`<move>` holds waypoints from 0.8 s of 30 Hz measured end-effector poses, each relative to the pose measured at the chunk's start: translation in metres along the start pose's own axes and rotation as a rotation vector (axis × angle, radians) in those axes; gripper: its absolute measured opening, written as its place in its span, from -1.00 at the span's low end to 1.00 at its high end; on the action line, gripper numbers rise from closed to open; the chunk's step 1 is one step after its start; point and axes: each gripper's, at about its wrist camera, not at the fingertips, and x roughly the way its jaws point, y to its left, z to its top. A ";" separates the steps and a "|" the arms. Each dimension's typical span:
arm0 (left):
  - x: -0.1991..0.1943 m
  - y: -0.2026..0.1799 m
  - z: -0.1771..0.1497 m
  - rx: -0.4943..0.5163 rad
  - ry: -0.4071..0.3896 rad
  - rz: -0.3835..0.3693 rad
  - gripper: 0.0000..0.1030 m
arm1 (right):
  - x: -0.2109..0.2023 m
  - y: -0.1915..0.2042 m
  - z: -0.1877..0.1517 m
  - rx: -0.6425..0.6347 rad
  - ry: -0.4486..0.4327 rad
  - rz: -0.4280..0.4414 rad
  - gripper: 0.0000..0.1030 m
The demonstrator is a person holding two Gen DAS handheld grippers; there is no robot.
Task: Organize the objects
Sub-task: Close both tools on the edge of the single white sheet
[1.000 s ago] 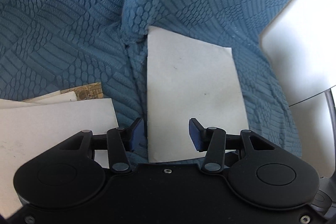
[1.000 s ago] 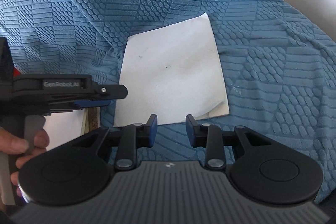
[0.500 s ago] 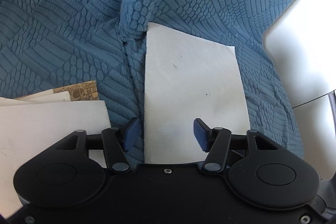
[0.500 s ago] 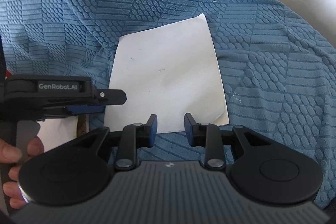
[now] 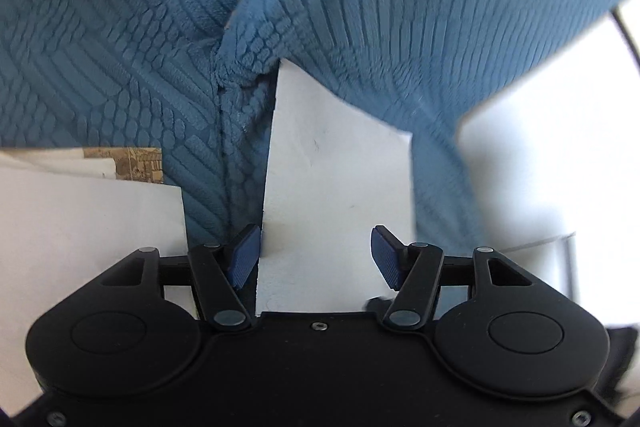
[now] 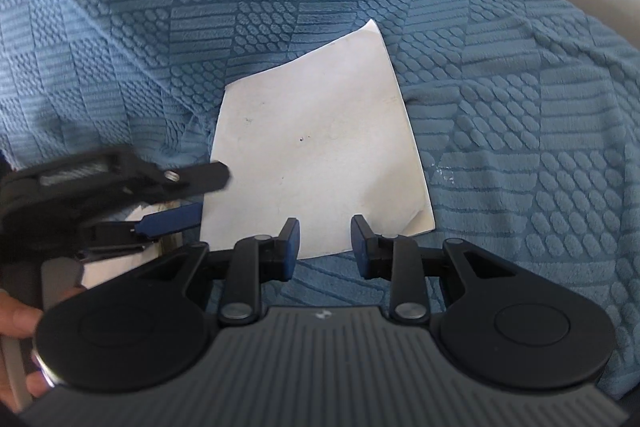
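A white paper sheet (image 5: 336,187) lies on the blue textured fabric (image 5: 120,47). My left gripper (image 5: 316,251) is open, its jaws straddling the sheet's near end. Its left pad (image 5: 244,255) sits at the sheet's left edge without pressing it. In the right wrist view the same sheet (image 6: 316,155) lies just past my right gripper (image 6: 325,247). That gripper is open a little with nothing between its jaws. The left gripper (image 6: 188,199) shows there at the sheet's near left corner, blurred, held by a hand (image 6: 16,319).
A stack of white papers (image 5: 88,219) with a brown patterned sheet (image 5: 140,163) under it lies to the left. A fabric fold (image 5: 224,79) runs beside the sheet. A bright white surface (image 5: 540,155) borders the fabric on the right.
My left gripper's jaws have spread wider and it has rolled and pushed in over the sheet's near left corner. The right gripper has barely moved.
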 end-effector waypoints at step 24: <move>0.016 0.031 -0.013 -0.316 0.078 -0.225 -0.94 | -0.007 -0.021 0.003 0.199 -0.010 0.095 -0.34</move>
